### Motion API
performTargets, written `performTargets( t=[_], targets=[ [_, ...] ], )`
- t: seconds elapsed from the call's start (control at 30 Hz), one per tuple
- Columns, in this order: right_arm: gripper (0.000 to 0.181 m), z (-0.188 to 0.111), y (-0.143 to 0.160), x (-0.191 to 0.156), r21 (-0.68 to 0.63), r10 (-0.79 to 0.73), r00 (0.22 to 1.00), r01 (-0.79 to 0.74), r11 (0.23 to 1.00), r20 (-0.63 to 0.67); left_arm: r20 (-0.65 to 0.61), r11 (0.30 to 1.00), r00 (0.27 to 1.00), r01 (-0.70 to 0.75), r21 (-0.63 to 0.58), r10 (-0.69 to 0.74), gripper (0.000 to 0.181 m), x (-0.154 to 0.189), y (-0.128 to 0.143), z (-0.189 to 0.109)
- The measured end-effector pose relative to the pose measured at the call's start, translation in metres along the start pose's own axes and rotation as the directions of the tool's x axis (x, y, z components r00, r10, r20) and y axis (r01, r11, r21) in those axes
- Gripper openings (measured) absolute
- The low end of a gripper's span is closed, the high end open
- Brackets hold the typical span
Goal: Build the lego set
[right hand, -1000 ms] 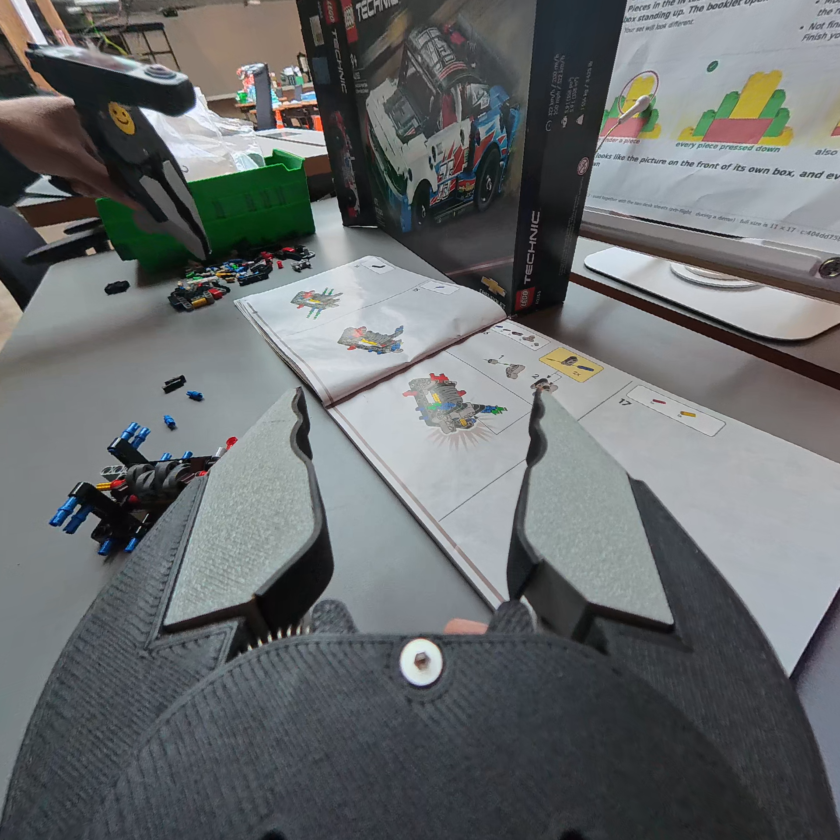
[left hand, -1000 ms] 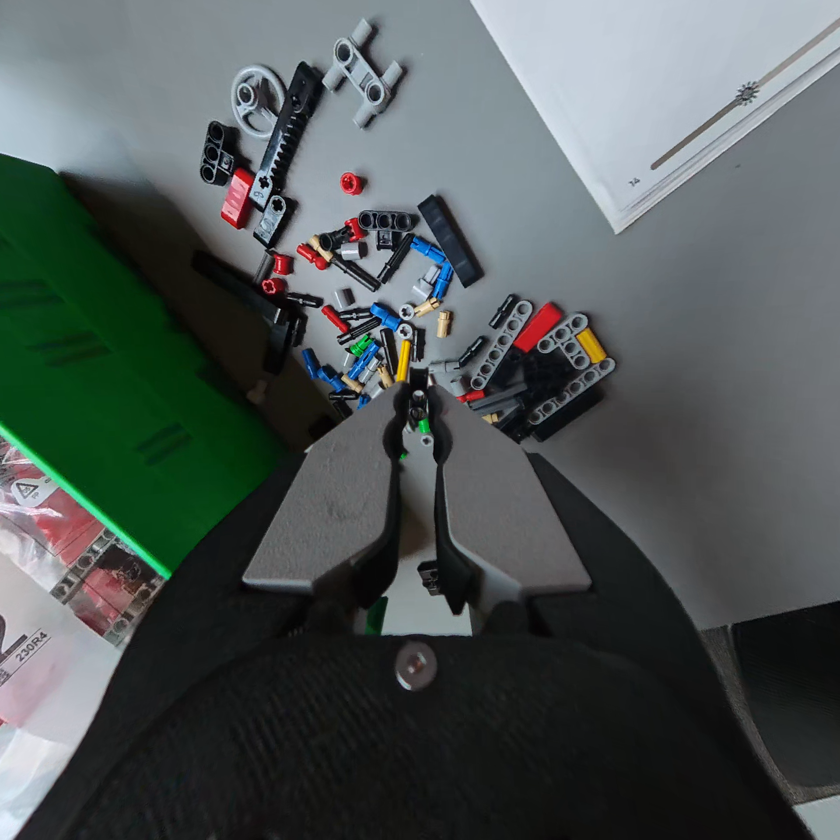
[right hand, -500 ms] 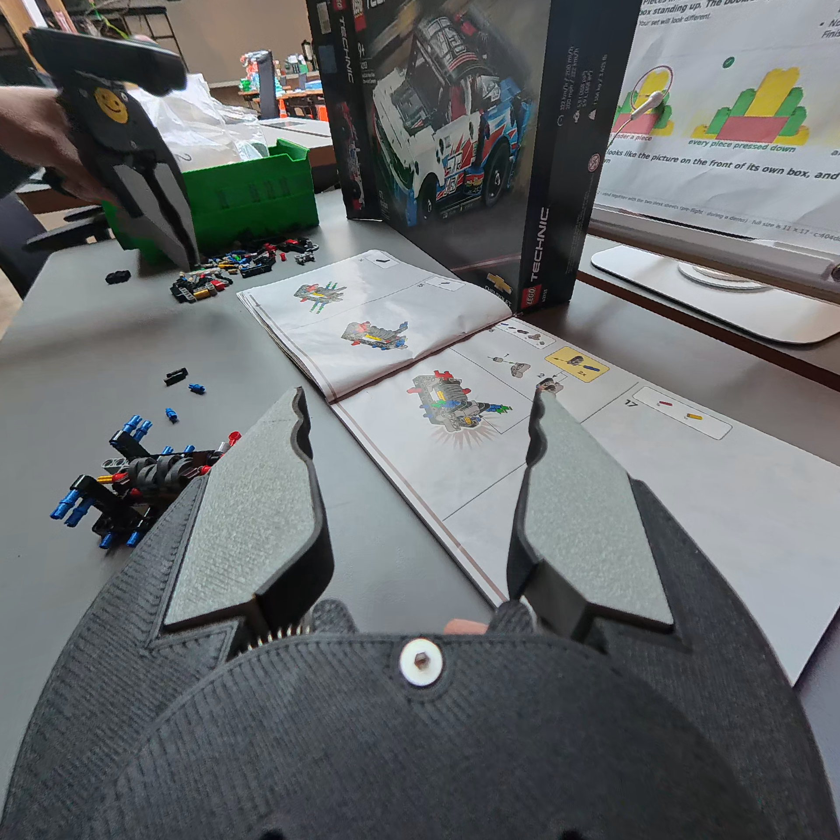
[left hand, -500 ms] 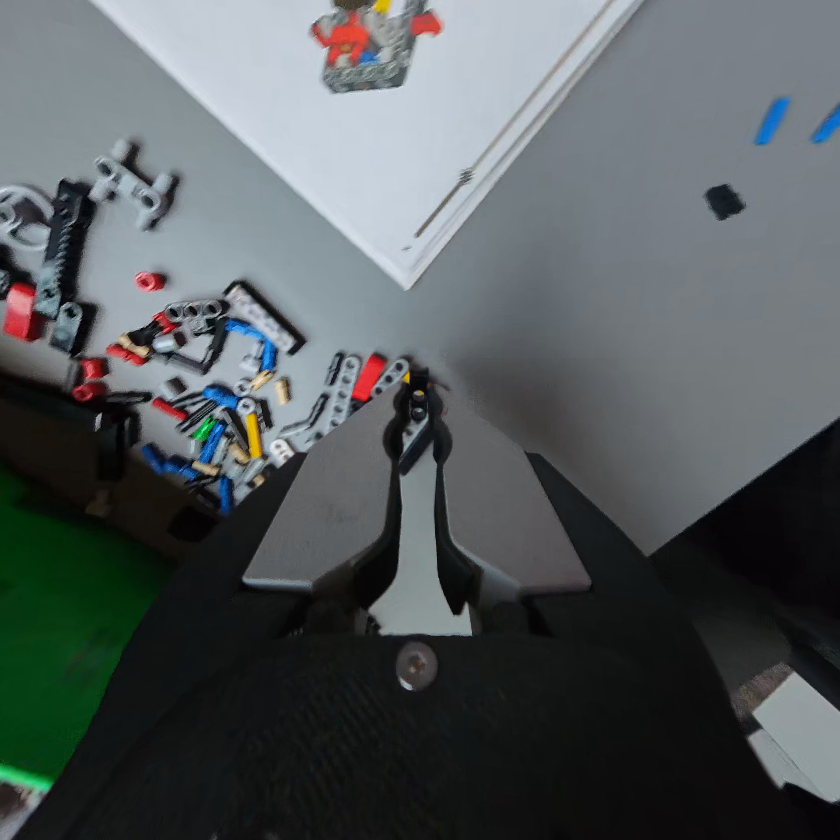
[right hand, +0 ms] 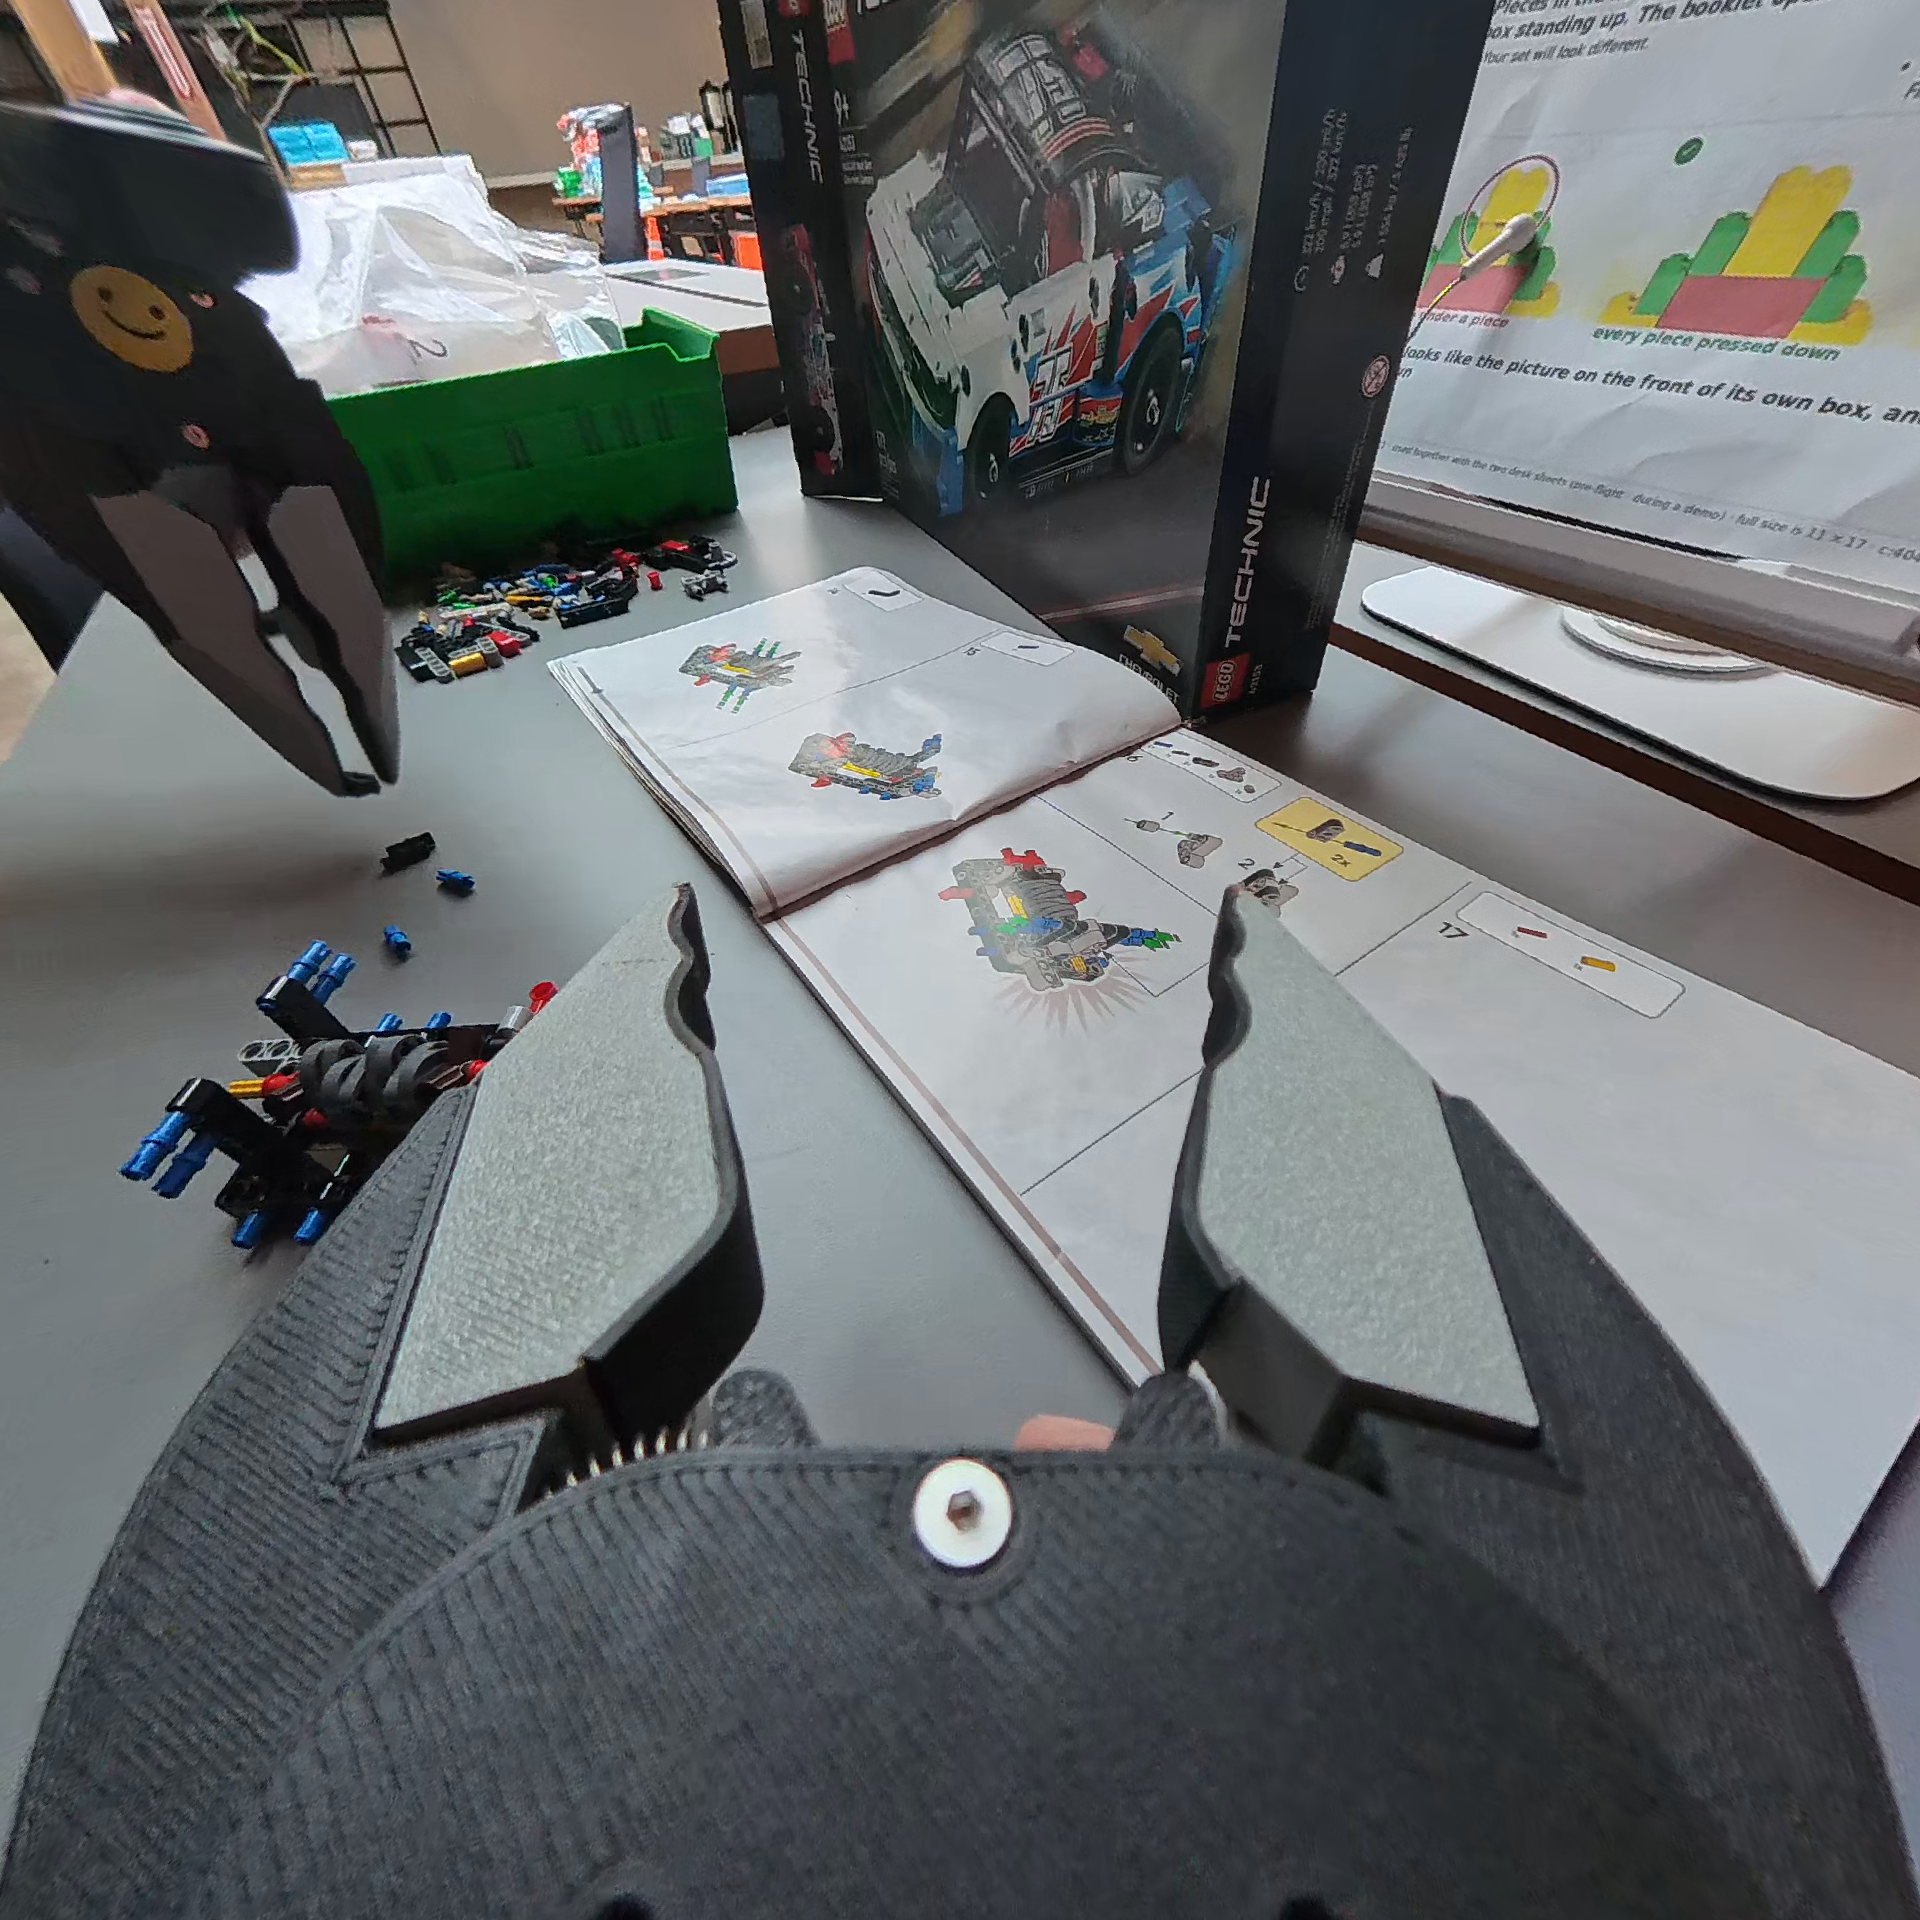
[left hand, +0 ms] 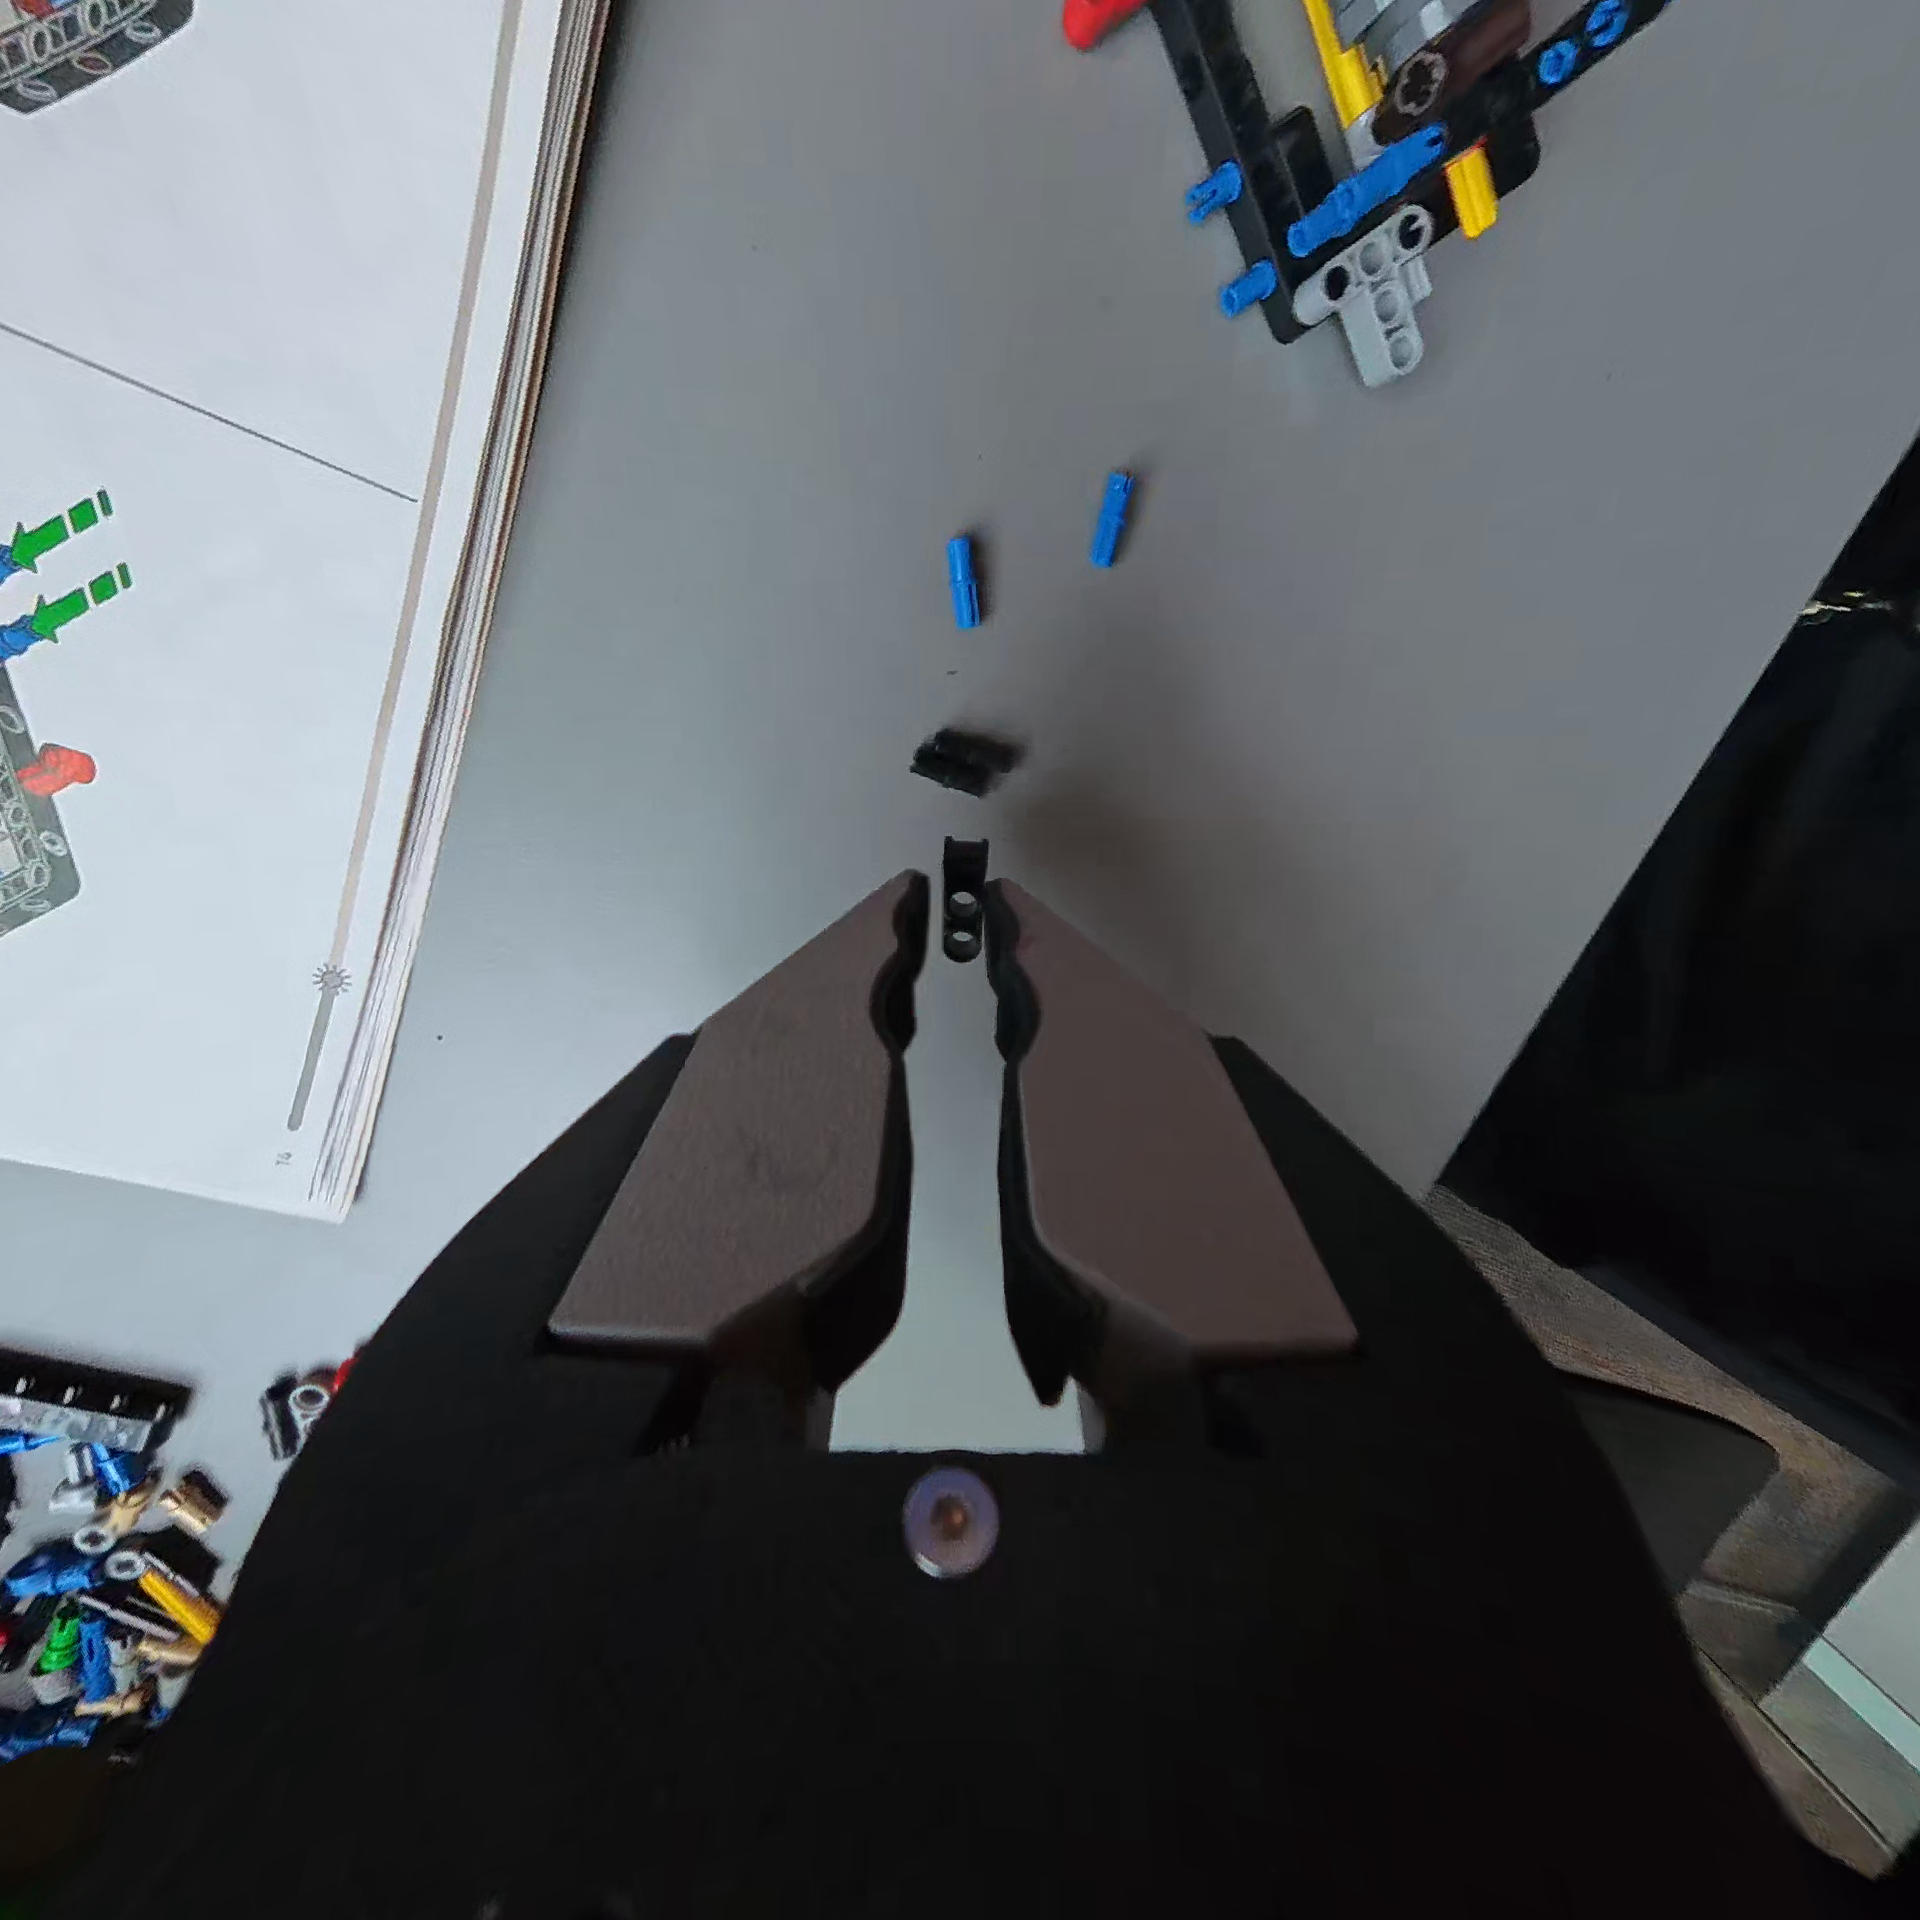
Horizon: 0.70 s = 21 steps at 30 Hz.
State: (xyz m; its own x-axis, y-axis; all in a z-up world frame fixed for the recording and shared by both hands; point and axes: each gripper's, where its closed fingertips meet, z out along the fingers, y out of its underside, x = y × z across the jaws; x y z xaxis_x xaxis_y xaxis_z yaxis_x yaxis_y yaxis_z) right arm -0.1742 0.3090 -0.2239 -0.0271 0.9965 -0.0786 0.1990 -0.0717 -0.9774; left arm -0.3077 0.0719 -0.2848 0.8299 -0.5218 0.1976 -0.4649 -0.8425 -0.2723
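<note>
Left claw (left hand: pixel 961 894) clamps a black connector (left hand: pixel 963 904) at its tips; right claw (right hand: pixel 956 914) gapes.

We see a grey table (right hand: pixel 156 748) with a white monitor stand (right hand: pixel 1662 665) resting on a raised wooden ledge at the right. Above it hangs a printed sheet (right hand: pixel 1683 270) showing coloured brick drawings. Clear plastic bags (right hand: pixel 416 281) lie behind the green bin, and farther tables (right hand: pixel 686 281) stand in the blurred background.

Green bin (right hand: pixel 540 457); grey table (left hand: pixel 790 436); blue pins (left hand: pixel 963 582); black connector (left hand: pixel 962 904).
</note>
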Motion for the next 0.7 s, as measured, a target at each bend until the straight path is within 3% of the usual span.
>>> performTargets(
  t=[0.13,0.37,0.53,0.63,0.7],
  targets=[
    [0.094,0.001,0.000,-0.002,-0.005,-0.007,1.000,0.007,1.000,0.005,0.027,0.997,0.999,0.020,-0.069,-0.018,0.015,-0.008,0.012,0.015],
    [0.094,0.001,0.000,-0.003,-0.008,-0.011,1.000,0.011,1.000,0.005,0.063,1.000,0.998,0.007,-0.022,-0.005,0.018,-0.010,0.011,-0.004],
    [0.094,0.001,0.000,-0.003,-0.007,-0.011,1.000,0.011,1.000,0.007,0.220,0.996,0.971,0.090,0.009,-0.089,0.016,-0.048,0.034,-0.053],
    [0.094,0.003,0.001,-0.003,-0.012,-0.012,1.000,0.012,1.000,0.010,0.399,0.969,0.886,0.245,0.026,-0.235,0.013,-0.098,0.069,-0.093],
    [0.094,0.003,0.002,-0.003,-0.014,-0.012,1.000,0.012,1.000,0.009,0.452,0.939,0.831,0.341,0.047,-0.325,0.011,-0.119,0.092,-0.108]
  ],
)
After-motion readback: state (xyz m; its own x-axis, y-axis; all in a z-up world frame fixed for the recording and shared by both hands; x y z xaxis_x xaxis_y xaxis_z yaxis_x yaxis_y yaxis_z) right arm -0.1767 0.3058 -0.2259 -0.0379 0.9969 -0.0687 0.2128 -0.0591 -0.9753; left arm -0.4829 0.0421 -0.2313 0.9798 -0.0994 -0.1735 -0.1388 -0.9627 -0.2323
